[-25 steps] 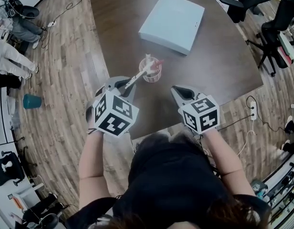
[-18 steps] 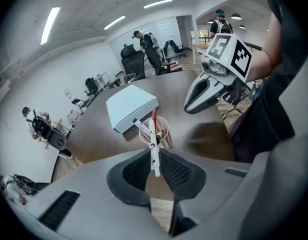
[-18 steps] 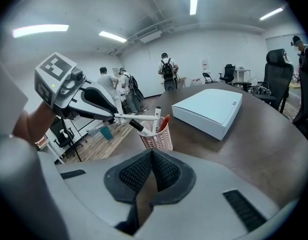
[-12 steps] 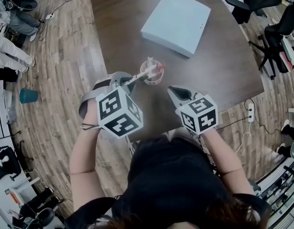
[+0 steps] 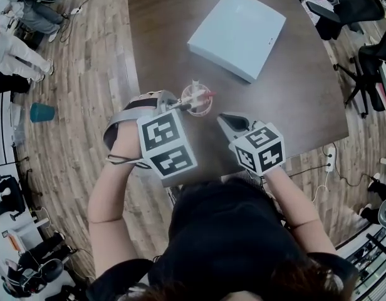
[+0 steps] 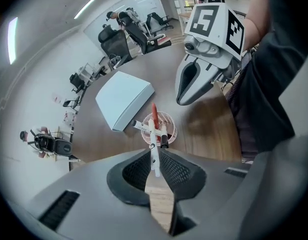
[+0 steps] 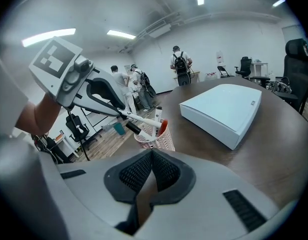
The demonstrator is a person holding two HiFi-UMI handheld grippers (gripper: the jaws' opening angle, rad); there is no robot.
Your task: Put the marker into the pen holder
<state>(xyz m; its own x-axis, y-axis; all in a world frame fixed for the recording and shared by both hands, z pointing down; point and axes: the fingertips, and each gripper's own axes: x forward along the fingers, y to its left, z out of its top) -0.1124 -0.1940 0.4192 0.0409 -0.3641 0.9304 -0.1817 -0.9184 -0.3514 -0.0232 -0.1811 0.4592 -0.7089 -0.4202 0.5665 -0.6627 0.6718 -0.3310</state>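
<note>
The left gripper (image 6: 153,160) is clamped on the tail of the marker (image 6: 153,134), whose red-capped end is poised over the mouth of the pen holder (image 6: 170,130). The marker's long axis is seen lying shallow across the rim, so steeper tipping is judged necessary. The right gripper (image 7: 150,160), jaws together and empty, is held near the pen holder, farther from it.

In the head view the left gripper (image 5: 170,103) hides its jaws under its own marker cube, so the hold on the marker (image 5: 192,97) cannot be read there. In the left gripper view the jaw tips cover the near wall and base of the pen holder (image 6: 166,128). Whether the marker's red end touches the rim cannot be told. In the right gripper view the right gripper (image 7: 150,156) covers the holder's foot. The people (image 7: 180,64) beyond the left gripper are too small to make out.
</note>
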